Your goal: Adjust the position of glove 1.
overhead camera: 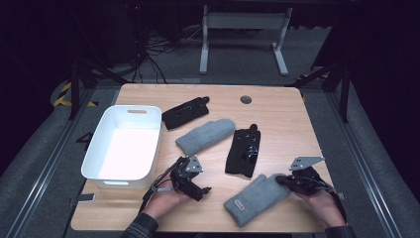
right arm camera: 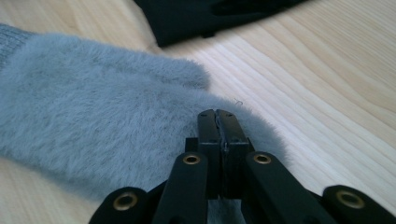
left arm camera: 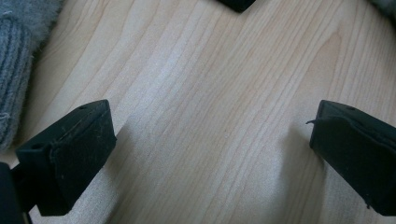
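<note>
Right gripper (overhead camera: 283, 180): in the high view at the table's near right, tips on the fingertip end of the near grey mitten (overhead camera: 257, 198).
Left gripper (overhead camera: 205, 190): near left in a hand, beside the white bin (overhead camera: 122, 143), over bare table (overhead camera: 277, 106).
High view also: 2 black gloves, far (overhead camera: 185, 112) and middle (overhead camera: 243, 151); far grey mitten (overhead camera: 205, 135) between them.
Left gripper view: jaws wide apart, bare wood between; the near mitten's ribbed cuff (left arm camera: 14, 60) at the left edge.
Right gripper view: jaws pressed together, pinching the mitten's (right arm camera: 102, 126) fuzzy edge; middle black glove (right arm camera: 210, 16) beyond.
</note>
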Demonstrator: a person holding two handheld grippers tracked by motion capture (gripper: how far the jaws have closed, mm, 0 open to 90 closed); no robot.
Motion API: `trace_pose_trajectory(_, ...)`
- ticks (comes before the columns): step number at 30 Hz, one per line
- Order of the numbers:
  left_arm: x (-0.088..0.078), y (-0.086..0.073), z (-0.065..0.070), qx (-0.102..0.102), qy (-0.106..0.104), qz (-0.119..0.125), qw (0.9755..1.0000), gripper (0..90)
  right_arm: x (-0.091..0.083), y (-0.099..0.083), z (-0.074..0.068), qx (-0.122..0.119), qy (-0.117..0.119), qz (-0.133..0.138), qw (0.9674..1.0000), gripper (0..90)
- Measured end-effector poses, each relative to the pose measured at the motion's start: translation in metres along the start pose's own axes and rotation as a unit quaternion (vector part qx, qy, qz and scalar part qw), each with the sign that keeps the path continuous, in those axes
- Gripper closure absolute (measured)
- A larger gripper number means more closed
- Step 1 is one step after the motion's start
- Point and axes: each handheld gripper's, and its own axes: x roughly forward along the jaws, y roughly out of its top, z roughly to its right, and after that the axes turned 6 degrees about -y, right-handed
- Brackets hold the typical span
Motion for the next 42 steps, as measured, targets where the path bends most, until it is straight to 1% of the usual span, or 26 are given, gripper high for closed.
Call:
trace_pose_trajectory(3,0.000,0.000,0.000,0.000,0.000,0.000,1.0000,0.5,0.004,0.005,-0.008,-0.012,0.007,-0.002,0.9999,90.0)
trace_pose_trajectory(6,0.000,0.000,0.000,0.000,0.000,0.000,1.0000,0.5,0.004,0.006,-0.008,-0.013,0.007,0.000,0.9999,90.0)
trace_pose_trajectory(8,0.000,0.000,0.000,0.000,0.000,0.000,1.0000,0.5,0.000,0.007,-0.009,-0.010,0.006,0.016,0.9998,90.0)
trace_pose_trajectory(9,0.000,0.000,0.000,0.000,0.000,0.000,1.0000,0.5,-0.005,0.010,-0.012,-0.011,0.022,0.034,0.9991,90.0)
trace_pose_trajectory(10,0.000,0.000,0.000,0.000,0.000,0.000,1.0000,0.5,-0.005,0.010,-0.012,-0.011,0.022,0.034,0.9991,90.0)
trace_pose_trajectory(11,0.000,0.000,0.000,0.000,0.000,0.000,1.0000,0.5,-0.005,0.012,-0.015,-0.013,0.029,0.038,0.9988,90.0)
trace_pose_trajectory(12,0.000,0.000,0.000,0.000,0.000,0.000,1.0000,0.5,-0.004,0.014,-0.019,-0.021,0.041,0.043,0.9980,90.0)
trace_pose_trajectory(14,0.000,0.000,0.000,0.000,0.000,0.000,1.0000,0.5,-0.001,0.017,-0.028,-0.033,0.057,0.048,0.9967,90.0)
trace_pose_trajectory(15,0.000,0.000,0.000,0.000,0.000,0.000,1.0000,0.6,0.001,0.019,-0.035,-0.041,0.068,0.050,0.9956,90.0)
trace_pose_trajectory(17,0.000,0.000,0.000,0.000,0.000,0.000,1.0000,0.5,0.003,0.023,-0.044,-0.052,0.080,0.054,0.9940,90.0)
trace_pose_trajectory(18,0.000,0.000,0.000,0.000,0.000,0.000,1.0000,0.5,0.005,0.027,-0.055,-0.066,0.095,0.059,0.9915,90.0)
trace_pose_trajectory(19,0.000,0.000,0.000,0.000,0.000,0.000,1.0000,0.5,0.005,0.027,-0.055,-0.066,0.095,0.059,0.9915,90.0)
trace_pose_trajectory(20,0.000,0.000,0.000,0.000,0.000,0.000,1.0000,0.5,0.007,0.030,-0.061,-0.072,0.104,0.063,0.9899,90.0)
trace_pose_trajectory(21,0.000,0.000,0.000,0.000,0.000,0.000,1.0000,0.5,0.009,0.033,-0.067,-0.080,0.119,0.066,0.9875,90.0)
trace_pose_trajectory(23,0.000,0.000,0.000,0.000,0.000,0.000,1.0000,0.5,0.013,0.037,-0.077,-0.093,0.132,0.065,0.9848,90.0)
trace_pose_trajectory(24,0.000,0.000,0.000,0.000,0.000,0.000,1.0000,0.5,0.017,0.040,-0.083,-0.102,0.143,0.061,0.9826,90.0)
trace_pose_trajectory(26,0.000,0.000,0.000,0.000,0.000,0.000,1.0000,0.5,0.024,0.042,-0.092,-0.114,0.152,0.049,0.9806,90.0)
trace_pose_trajectory(29,0.000,0.000,0.000,0.000,0.000,0.000,1.0000,0.5,0.033,0.046,-0.097,-0.123,0.155,0.041,0.9793,90.0)
trace_pose_trajectory(31,0.000,0.000,0.000,-0.001,0.000,0.000,1.0000,0.5,0.037,0.049,-0.097,-0.121,0.154,0.043,0.9796,90.0)
trace_pose_trajectory(36,0.000,0.000,0.000,-0.001,0.000,0.000,1.0000,0.6,0.047,0.059,-0.096,-0.123,0.142,0.045,0.9810,90.0)
trace_pose_trajectory(40,0.000,0.000,0.000,0.000,0.000,0.000,1.0000,0.5,0.048,0.063,-0.096,-0.124,0.141,0.049,0.9811,90.0)
trace_pose_trajectory(41,0.000,0.000,0.000,0.000,0.000,0.000,1.0000,0.5,0.046,0.063,-0.095,-0.124,0.142,0.055,0.9806,90.0)
trace_pose_trajectory(42,0.000,0.000,0.000,0.000,0.000,0.000,1.0000,0.5,0.044,0.063,-0.094,-0.120,0.139,0.061,0.9811,90.0)
